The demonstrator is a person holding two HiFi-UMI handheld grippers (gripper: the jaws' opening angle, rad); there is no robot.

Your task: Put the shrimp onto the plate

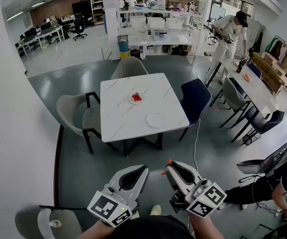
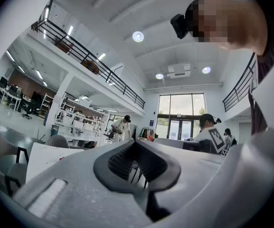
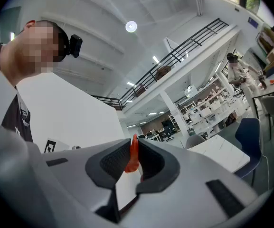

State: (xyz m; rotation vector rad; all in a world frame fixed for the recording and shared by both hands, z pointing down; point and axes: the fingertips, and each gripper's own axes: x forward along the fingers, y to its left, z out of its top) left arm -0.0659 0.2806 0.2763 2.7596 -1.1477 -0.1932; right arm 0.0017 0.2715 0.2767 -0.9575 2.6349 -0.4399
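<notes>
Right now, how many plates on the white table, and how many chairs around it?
Plates: 2 (far plate holding red food, near plate bare)
Chairs: 3 (back grey chair, left grey chair, dark blue chair)
Total: 5

- Worktop (image 1: 126,116): white, marble-veined, smooth.
- Floor (image 1: 73,86): grey, polished, mirrors the lights.
- Left gripper (image 2: 136,143) and right gripper (image 3: 135,145): matt grey plastic shells, finely grained, with black ribbed pads (image 2: 120,161) lining the jaws.
- Orange piece (image 3: 133,159) between the right jaws: smooth, glossy.
</notes>
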